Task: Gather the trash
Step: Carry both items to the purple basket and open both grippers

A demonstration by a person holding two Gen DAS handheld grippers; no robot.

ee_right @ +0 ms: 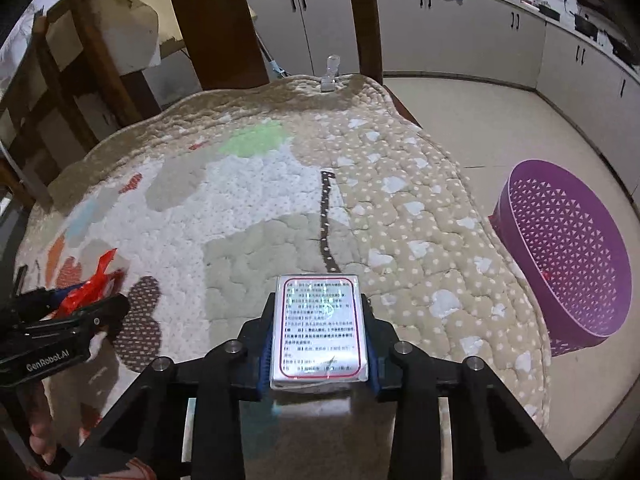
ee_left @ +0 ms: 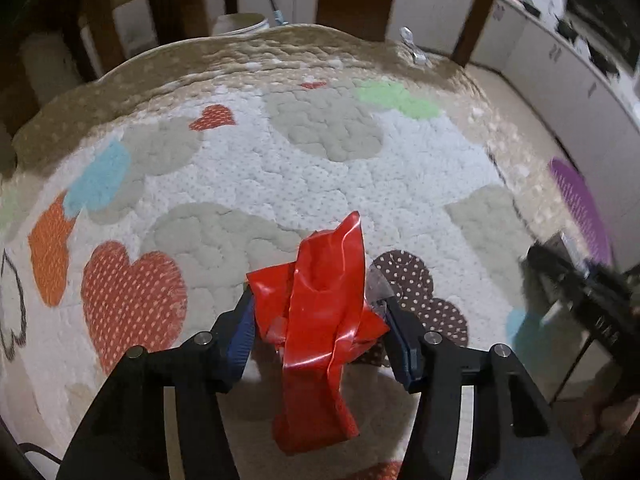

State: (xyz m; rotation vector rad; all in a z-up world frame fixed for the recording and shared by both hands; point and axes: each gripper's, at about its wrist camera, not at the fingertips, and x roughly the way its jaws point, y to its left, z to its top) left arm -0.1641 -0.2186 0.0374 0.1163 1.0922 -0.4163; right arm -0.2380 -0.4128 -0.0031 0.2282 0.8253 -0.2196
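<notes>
My left gripper [ee_left: 320, 320] has its jaws clamped on a crumpled red wrapper [ee_left: 320, 320]; the blue pads press into it from both sides, and its twisted ends stick up past the tips and hang down between the arms. It sits just above the quilt [ee_left: 280, 168], a padded cover with hearts and cloud shapes spread over the counter.

My right gripper [ee_right: 319, 332] has its jaws narrow and tight on a small white box [ee_right: 319, 332] with a red-bordered panel of printed text facing me. The box is upright between the pads, over the quilt's beige edge.

In the right view the left gripper shows at the lower left, the red wrapper poking out of it, with part of a hand [ee_right: 40, 436] below.

A purple basket [ee_right: 568, 256] stands on the floor beside the counter, to the right of the box and well apart from it. A small clear bottle [ee_right: 330, 74] lies at the quilt's far edge. Chair backs [ee_right: 212, 20] stand behind the counter.
</notes>
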